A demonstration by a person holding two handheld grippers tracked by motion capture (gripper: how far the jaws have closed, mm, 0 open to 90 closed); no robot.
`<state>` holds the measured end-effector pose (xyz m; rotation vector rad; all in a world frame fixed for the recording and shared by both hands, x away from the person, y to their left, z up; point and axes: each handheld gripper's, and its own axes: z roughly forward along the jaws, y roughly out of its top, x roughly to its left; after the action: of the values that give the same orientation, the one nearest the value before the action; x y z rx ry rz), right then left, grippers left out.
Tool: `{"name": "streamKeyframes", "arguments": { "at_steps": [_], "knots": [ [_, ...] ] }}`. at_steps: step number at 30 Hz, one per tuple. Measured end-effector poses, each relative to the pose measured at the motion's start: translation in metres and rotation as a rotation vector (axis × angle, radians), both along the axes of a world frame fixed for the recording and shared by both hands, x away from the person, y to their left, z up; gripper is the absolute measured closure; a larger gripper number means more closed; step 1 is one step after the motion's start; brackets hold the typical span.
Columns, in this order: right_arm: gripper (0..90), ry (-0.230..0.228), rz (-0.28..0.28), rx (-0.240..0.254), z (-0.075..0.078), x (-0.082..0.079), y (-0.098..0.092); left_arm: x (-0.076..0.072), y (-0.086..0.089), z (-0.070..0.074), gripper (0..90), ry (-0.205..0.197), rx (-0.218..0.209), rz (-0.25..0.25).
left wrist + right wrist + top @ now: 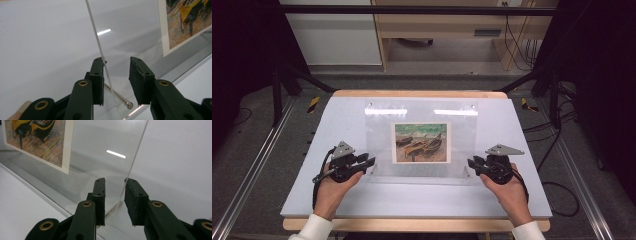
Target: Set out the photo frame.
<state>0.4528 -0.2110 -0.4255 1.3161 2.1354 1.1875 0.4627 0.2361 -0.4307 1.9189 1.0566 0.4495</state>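
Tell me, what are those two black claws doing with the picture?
A person holds a gripper in each hand at a clear frame with a boat picture inside, standing on the table. The left gripper straddles the frame's left edge, the right gripper its right edge. The jaws don't look clamped yet.

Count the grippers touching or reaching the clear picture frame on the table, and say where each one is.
2. The left gripper is at the clear frame's lower left edge; the right gripper is at its lower right edge.
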Motion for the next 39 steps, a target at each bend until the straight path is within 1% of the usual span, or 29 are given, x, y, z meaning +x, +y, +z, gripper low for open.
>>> {"name": "streamKeyframes", "arguments": {
  "at_steps": [4, 8, 9, 14, 19, 21, 23, 24, 27, 39],
  "knots": [
    [73.5, -0.001, -0.009, 0.001, -0.001, -0.005, 0.001, -0.005, 0.001, -0.002, 66.8, -0.004, -0.009, 0.008],
    [73.8, -0.007, -0.012, 0.0, -0.002, -0.009, 0.001, -0.01, 0.0, -0.003, 67.1, -0.014, 0.01, 0.012],
    [73.8, -0.006, -0.012, -0.001, -0.002, -0.009, 0.001, -0.011, 0.0, -0.003, 67.2, -0.015, 0.001, 0.017],
    [73.8, -0.009, -0.013, -0.004, -0.003, -0.012, 0.001, -0.016, 0.0, -0.004, 67.9, -0.016, 0.001, 0.02],
    [73.8, -0.007, -0.014, -0.007, -0.004, -0.016, 0.001, -0.02, 0.0, -0.005, 67.9, -0.017, 0.014, 0.012],
    [73.8, -0.005, -0.015, -0.006, -0.004, -0.018, 0.001, -0.021, 0.0, -0.005, 68.0, -0.016, 0.008, 0.015],
    [73.8, -0.014, -0.011, -0.011, -0.005, -0.018, 0.001, -0.022, -0.001, -0.006, 68.0, -0.016, 0.009, 0.013],
    [73.8, -0.007, -0.016, -0.006, -0.005, -0.02, 0.002, -0.022, -0.001, -0.006, 68.0, -0.014, 0.007, 0.015],
    [73.9, -0.012, -0.014, -0.006, -0.006, -0.021, 0.002, -0.024, 0.0, -0.006, 68.0, -0.014, 0.007, 0.013],
    [73.5, -0.013, -0.016, 0.001, -0.01, -0.028, 0.002, -0.03, 0.0, -0.008, 68.1, -0.015, 0.026, -0.002]
  ]
}}
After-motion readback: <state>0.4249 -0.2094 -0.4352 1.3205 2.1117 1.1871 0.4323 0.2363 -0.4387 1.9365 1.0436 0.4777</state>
